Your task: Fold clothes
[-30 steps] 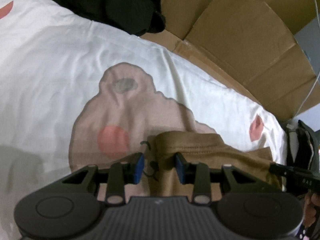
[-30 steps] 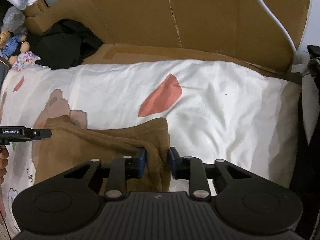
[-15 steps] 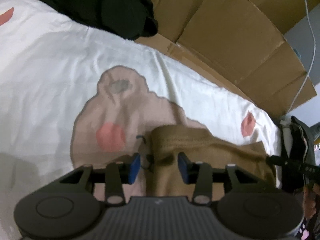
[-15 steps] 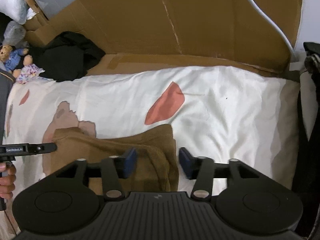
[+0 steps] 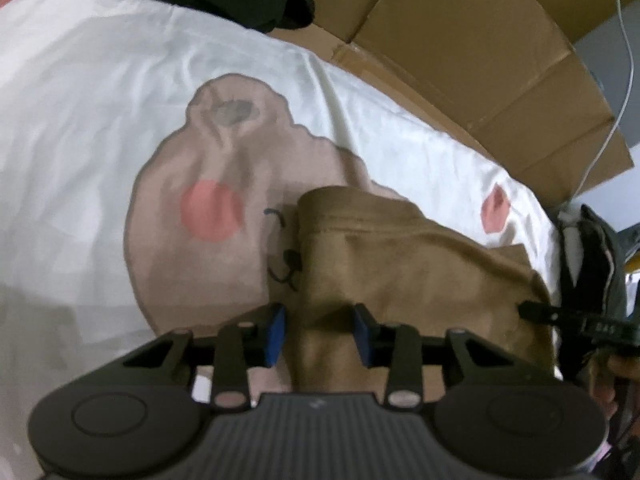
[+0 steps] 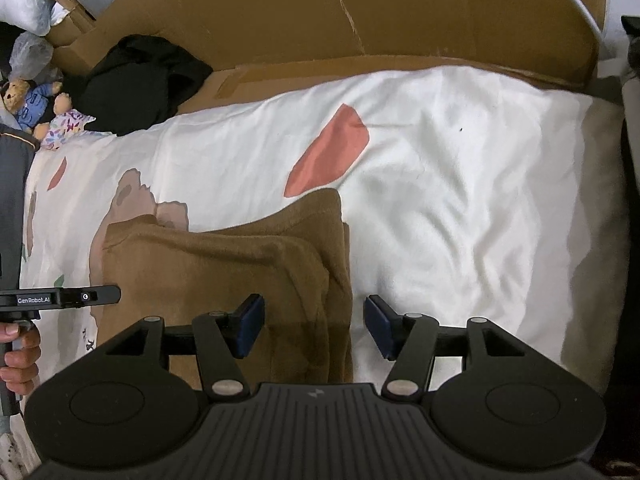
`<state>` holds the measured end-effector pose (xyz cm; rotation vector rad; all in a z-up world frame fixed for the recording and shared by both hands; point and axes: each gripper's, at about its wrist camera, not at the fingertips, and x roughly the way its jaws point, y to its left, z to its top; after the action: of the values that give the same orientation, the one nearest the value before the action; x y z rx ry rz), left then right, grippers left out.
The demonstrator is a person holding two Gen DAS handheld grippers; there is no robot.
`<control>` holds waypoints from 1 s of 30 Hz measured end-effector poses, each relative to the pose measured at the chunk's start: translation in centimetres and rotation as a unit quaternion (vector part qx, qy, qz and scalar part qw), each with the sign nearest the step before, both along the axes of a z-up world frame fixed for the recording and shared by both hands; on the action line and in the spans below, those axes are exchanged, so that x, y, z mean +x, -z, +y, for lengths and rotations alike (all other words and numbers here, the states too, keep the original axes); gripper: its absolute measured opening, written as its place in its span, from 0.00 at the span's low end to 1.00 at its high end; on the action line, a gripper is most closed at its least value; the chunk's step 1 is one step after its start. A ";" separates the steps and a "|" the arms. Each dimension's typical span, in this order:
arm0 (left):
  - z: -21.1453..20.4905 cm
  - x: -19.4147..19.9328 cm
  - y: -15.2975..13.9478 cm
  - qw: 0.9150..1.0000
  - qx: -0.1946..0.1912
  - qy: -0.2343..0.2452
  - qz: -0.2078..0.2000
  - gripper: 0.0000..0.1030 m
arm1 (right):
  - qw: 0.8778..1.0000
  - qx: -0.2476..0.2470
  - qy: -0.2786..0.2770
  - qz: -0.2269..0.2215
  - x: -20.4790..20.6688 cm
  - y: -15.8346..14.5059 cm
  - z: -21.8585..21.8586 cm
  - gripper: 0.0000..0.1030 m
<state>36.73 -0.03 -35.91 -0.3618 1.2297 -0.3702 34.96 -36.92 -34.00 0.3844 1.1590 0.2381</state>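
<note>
A brown garment (image 6: 224,272) lies folded on the white printed bed sheet (image 6: 460,184). It also shows in the left wrist view (image 5: 400,264), with a dark drawstring (image 5: 286,264) at its left edge. My left gripper (image 5: 319,334) is open, jaws apart over the garment's left end, not holding it. My right gripper (image 6: 313,326) is open wide over the garment's right edge, holding nothing. The left gripper's tip (image 6: 60,298) shows at the left of the right wrist view, and the right gripper's tip (image 5: 576,320) at the right of the left wrist view.
Flattened cardboard (image 6: 380,12) stands behind the bed. A black garment pile (image 6: 140,76) lies at the back left, with a teddy bear (image 6: 24,100) beside it. Dark clothing (image 5: 592,260) hangs at the right bed edge. A white cable (image 5: 616,80) runs over the cardboard.
Both grippers have opened and let go of the brown garment, which now lies flat on the sheet. Both have drawn back slightly.
</note>
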 end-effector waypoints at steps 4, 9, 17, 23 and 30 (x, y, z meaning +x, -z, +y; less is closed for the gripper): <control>0.1 0.0 0.3 1.000 -0.016 -0.002 0.003 0.38 | 1.000 0.018 -0.008 0.000 0.2 0.5 0.1 0.59; -0.4 0.2 0.3 1.000 -0.017 -0.003 0.001 0.30 | 1.000 0.024 -0.005 -0.007 0.5 0.8 0.6 0.58; -0.4 0.1 -0.7 1.000 -0.006 -0.002 -0.021 0.07 | 0.999 0.039 0.011 -0.017 0.4 0.0 0.0 0.24; 1.0 0.3 -1.4 1.000 -0.012 -0.016 -0.011 0.42 | 0.998 0.051 0.019 -0.015 0.1 -0.2 -0.7 0.29; 0.9 -0.2 -0.7 1.000 -0.015 0.010 -0.001 0.46 | 0.999 0.053 0.007 -0.006 0.0 0.2 -0.9 0.33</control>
<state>36.51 0.91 -35.22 -0.3754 1.2277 -0.4068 34.94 -37.79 -34.18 0.4836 1.1348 0.2899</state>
